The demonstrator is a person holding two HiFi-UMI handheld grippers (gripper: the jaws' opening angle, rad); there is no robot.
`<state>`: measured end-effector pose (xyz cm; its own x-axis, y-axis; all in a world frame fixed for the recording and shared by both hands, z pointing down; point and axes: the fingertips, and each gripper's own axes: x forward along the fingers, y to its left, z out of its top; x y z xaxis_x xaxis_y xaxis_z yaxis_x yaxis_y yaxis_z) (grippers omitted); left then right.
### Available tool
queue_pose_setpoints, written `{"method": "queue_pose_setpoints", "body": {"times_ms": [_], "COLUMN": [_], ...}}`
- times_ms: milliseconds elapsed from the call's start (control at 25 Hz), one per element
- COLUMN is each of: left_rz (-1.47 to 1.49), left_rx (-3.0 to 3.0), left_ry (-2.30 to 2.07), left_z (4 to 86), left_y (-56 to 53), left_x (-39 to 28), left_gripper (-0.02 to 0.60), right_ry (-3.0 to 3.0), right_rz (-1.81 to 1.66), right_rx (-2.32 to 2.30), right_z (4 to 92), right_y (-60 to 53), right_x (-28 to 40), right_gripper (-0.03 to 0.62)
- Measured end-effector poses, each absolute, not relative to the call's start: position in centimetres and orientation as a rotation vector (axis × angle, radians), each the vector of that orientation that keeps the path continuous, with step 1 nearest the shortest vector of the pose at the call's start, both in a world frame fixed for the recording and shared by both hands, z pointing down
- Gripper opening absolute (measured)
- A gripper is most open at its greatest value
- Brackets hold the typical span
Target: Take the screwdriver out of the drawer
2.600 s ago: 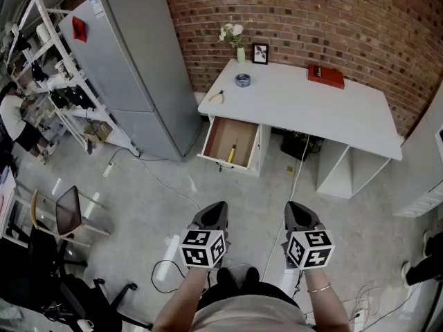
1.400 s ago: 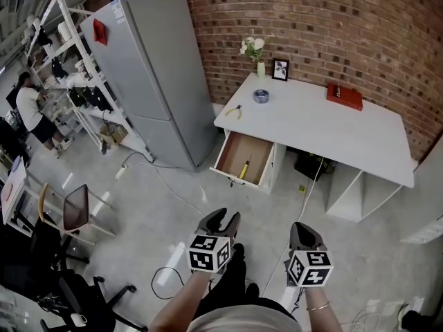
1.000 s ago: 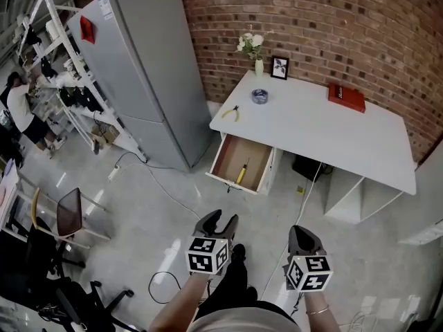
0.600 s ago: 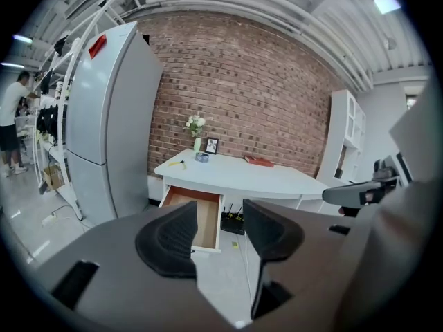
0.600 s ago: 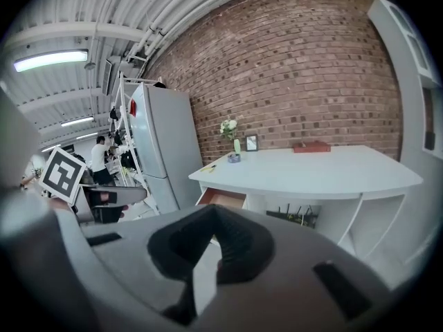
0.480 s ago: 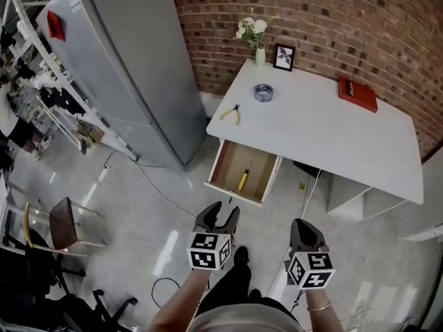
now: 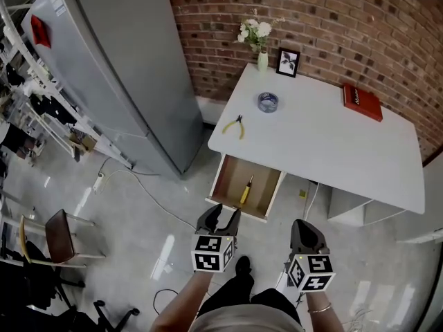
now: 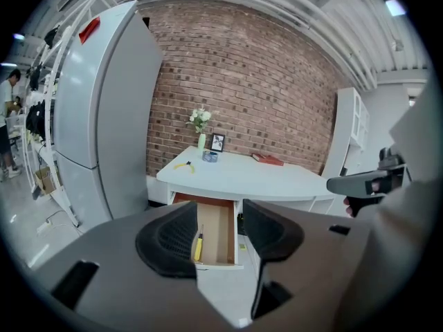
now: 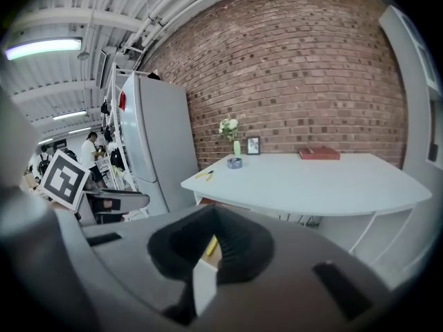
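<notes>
Moved in since earlier: left gripper (image 7: 221, 214) and right gripper (image 7: 303, 225) now hang just below the open drawer (image 7: 230, 180). Left fingers (image 8: 166, 239) spread apart, nothing between. Right fingers (image 9: 239, 251) closed together, empty. Yellow-handled screwdriver (image 7: 246, 190) lies inside the drawer, frame centre, under the white surface (image 7: 325, 144). Pliers (image 7: 237, 125) and tape roll (image 7: 268, 102) on the surface, upper middle.

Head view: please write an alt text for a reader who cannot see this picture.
A yellow-handled screwdriver lies in an open wooden drawer under a white table against a red brick wall. Over the grey floor, a person holds two grippers short of the drawer: the left claw open, the right claw shut.
</notes>
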<state>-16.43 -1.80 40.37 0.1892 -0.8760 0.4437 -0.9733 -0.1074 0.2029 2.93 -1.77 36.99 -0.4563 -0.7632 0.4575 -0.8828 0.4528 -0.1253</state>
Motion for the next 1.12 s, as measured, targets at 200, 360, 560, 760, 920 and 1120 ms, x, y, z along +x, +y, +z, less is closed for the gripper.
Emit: {"method": "queue_pose_setpoints", "body": {"times_ms": [200, 360, 560, 760, 920, 1120], "left_rz": [0.311, 0.333, 0.38, 0.458, 0.504, 0.564], "left_rx": [2.028, 2.024, 2.002, 1.99, 1.974, 1.967], "left_ry": [-1.71, -1.691, -1.668, -1.629, -1.611, -1.598], "left_z": [41.2, 42.4, 44.3, 47.5, 50.4, 53.7], "left_y": [-3.4, -4.2, -5.4, -6.8, -8.0, -9.8], "left_x": [-16.9, -16.5, -15.7, -14.8, -14.6, -14.0], "left_gripper": [0.201, 0.2, 0.187, 0.187, 0.187, 0.187], "right_ry": [-2.372, -2.374, -2.376, -2.361, -2.333, -2.318], "right_rz": [0.489, 0.494, 0.521, 0.563, 0.629, 0.682], "right_rx": [1.396, 1.381, 1.359, 1.344, 1.35, 1.334], "right_z": [37.5, 38.2, 39.5, 42.0, 44.5, 47.0], "right_y": [-3.0, -3.7, -4.9, -5.8, -6.0, -5.7], "right_x": [2.0, 1.8, 1.8, 2.0, 2.6, 2.8], "right_gripper": [0.002, 0.002, 0.002, 0.002, 0.002, 0.002]}}
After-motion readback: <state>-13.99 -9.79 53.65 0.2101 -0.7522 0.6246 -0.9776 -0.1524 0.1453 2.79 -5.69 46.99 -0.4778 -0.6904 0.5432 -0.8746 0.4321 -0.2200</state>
